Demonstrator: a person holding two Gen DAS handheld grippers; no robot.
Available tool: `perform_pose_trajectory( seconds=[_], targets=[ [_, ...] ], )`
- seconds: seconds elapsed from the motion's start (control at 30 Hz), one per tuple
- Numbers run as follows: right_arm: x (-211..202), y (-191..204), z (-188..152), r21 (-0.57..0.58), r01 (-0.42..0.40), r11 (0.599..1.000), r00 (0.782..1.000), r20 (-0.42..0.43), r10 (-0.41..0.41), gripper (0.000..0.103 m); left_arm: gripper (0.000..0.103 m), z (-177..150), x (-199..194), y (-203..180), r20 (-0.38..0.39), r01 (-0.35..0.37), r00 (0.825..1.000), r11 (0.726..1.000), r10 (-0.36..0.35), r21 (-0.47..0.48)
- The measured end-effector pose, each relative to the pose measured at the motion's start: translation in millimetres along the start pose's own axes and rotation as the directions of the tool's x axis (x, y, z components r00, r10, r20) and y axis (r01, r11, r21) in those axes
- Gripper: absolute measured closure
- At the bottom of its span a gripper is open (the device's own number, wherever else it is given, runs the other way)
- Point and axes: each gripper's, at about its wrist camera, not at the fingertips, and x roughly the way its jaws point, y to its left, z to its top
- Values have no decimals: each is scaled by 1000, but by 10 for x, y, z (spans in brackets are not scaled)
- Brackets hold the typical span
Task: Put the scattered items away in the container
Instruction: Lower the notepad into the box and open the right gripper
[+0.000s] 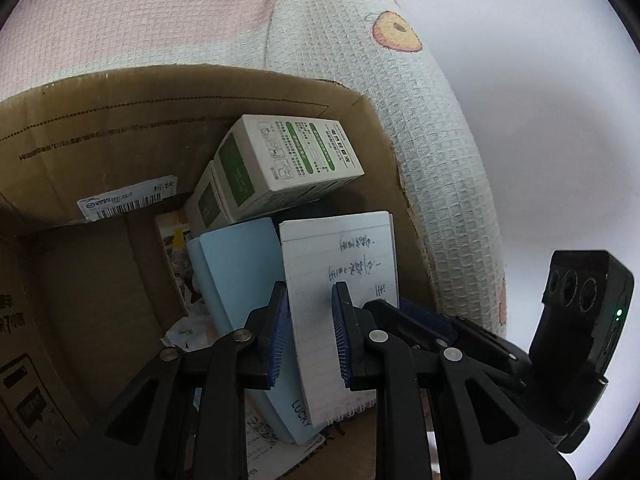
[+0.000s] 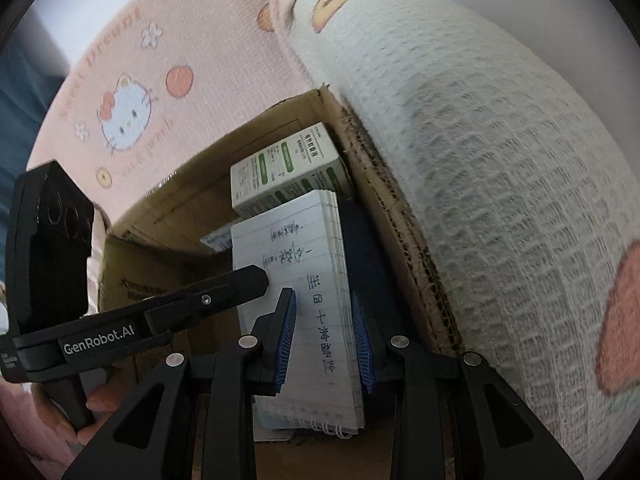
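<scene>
A soft blanket (image 1: 440, 168) in pink and pale green, with little cartoon pictures, lies under and around a brown cardboard box (image 1: 120, 128). The box is open at the top.

Inside the box sit two white and green packets (image 1: 280, 160), a light blue book (image 1: 236, 276) and a lined notepad (image 1: 340, 276) with handwriting on it. The notepad stands on its edge near the box wall by the blanket. Its long side runs away from the cameras, and its wire spiral is at the near end.

The left tongs (image 1: 310, 328) point down into the box. Their blue pads sit on either side of the notepad, partly open, and I cannot tell if they press on it. The right tongs (image 2: 324, 340) also reach in from the side by the blanket, with one pad on the written page and the other behind the pad. They look closed on the notepad, but I cannot be sure.

Both tongs are about equally near. The notepad is already in the box, so I think the next move is to let go and lift straight back.
</scene>
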Motion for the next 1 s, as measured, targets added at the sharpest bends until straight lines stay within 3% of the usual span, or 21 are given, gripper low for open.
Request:
perform_pose_trajectory(
  seconds=[0.13,0.2,0.23,0.27,0.3,0.4,0.67,1.0],
  targets=[
    [35,31,20,2,60,998,998,-27,-60,76,78,-23,12,-14,-18,-5,1000,1000,6,12],
    [41,123,19,-35,153,988,987,-42,-155,76,68,-33,-8,-16,-20,-28,999,999,29,19],
    [35,156,10,-53,192,980,980,-43,-194,75,56,-37,-27,-14,-18,-18,1000,1000,18,21],
    [21,194,2,-71,224,972,973,-43,-227,72,51,-51,-67,-16,-13,1,1000,1000,0,24],
    [-11,230,-6,-80,243,967,969,-38,-246,62,51,-64,-110,-19,-1,1,1000,1000,-1,23],
    [-158,319,-44,-90,266,960,964,-2,-267,48,51,-116,-268,-80,43,-10,999,998,8,65],
    [-535,675,-136,-115,316,942,948,74,-309,40,46,-204,-617,-156,122,-17,993,996,5,92],
    [-684,1248,-288,-152,301,942,951,129,-282,34,45,-238,-1113,3,216,-31,976,997,15,70]
  ],
)
